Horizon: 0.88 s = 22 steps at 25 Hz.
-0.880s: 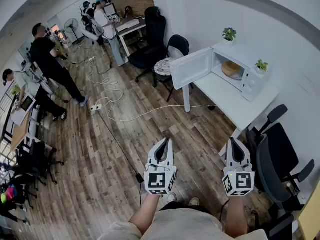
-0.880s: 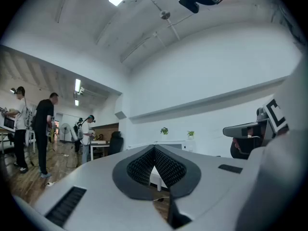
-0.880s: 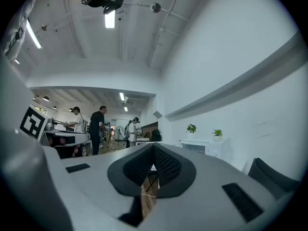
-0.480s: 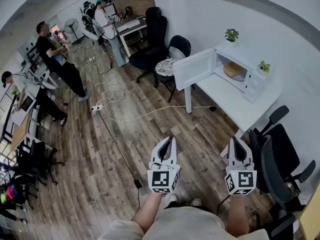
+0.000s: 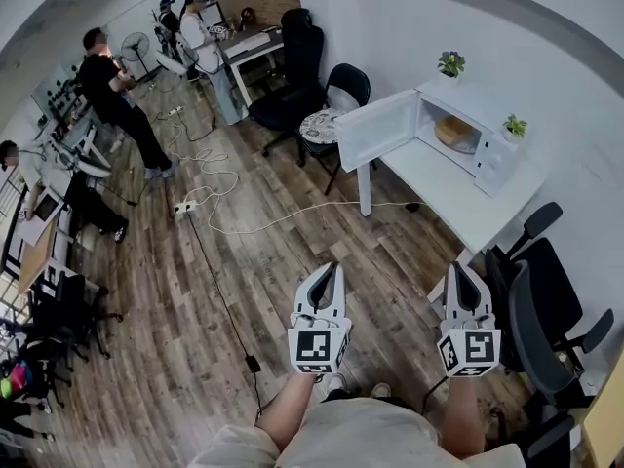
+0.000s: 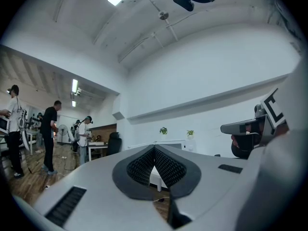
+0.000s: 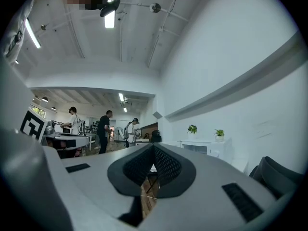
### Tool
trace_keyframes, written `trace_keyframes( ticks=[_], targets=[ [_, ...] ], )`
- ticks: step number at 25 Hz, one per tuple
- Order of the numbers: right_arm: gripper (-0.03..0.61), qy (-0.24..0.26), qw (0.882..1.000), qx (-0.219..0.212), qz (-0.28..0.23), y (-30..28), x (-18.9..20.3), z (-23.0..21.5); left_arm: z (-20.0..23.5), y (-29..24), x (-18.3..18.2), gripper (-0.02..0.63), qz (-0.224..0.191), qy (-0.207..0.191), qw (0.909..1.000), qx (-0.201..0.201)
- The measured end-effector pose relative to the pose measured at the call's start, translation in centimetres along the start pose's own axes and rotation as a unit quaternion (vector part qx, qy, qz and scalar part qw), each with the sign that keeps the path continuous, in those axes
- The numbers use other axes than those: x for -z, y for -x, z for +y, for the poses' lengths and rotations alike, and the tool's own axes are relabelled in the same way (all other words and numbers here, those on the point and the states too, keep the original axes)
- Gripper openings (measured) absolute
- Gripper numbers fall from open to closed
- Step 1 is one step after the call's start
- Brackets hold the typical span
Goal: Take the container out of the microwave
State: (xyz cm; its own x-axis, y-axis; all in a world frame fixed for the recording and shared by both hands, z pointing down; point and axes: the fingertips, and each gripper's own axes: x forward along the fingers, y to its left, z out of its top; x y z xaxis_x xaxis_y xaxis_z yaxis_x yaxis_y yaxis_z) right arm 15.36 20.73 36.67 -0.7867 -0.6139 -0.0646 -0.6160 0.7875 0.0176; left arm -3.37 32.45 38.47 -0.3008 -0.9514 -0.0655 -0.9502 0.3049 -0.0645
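Observation:
In the head view a white microwave (image 5: 466,130) stands on a white table (image 5: 439,188) at the far right, with its door (image 5: 375,132) swung open to the left. A tan round container (image 5: 451,133) sits inside it. My left gripper (image 5: 328,269) and right gripper (image 5: 459,270) are held level over the wooden floor, well short of the table. Both have their jaws together with nothing between them. In the left gripper view the left gripper (image 6: 154,148) points toward the distant microwave (image 6: 168,145). The right gripper (image 7: 153,146) has the microwave (image 7: 199,147) just to its right.
Two small potted plants (image 5: 449,63) (image 5: 514,126) stand on the microwave. Black office chairs (image 5: 546,305) crowd the table's near right end; another chair (image 5: 288,91) and a stool (image 5: 317,130) stand beyond the door. Cables (image 5: 278,220) cross the floor. Several people (image 5: 112,91) stand at far left.
Both grippers keep the same shut, level pose. The person in black at the left has walked farther toward the back of the room.

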Motion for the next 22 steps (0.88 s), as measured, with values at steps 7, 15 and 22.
trace_keyframes(
  ticks=[7,15,22],
  targets=[
    [0.015,0.004,1.0,-0.01,0.003,0.6,-0.1,-0.4,-1.5,-0.4,-0.8,0.008,-0.006,-0.003,1.0,0.006],
    [0.015,0.001,1.0,-0.012,0.005,1.3,0.3,-1.7,-3.0,-0.7,-0.7,0.011,0.004,-0.006,1.0,0.003],
    [0.015,-0.007,1.0,-0.017,0.011,1.3,1.2,-1.9,-3.6,-0.7,-0.2,0.145,0.017,-0.006,0.9998,0.009]
  ],
)
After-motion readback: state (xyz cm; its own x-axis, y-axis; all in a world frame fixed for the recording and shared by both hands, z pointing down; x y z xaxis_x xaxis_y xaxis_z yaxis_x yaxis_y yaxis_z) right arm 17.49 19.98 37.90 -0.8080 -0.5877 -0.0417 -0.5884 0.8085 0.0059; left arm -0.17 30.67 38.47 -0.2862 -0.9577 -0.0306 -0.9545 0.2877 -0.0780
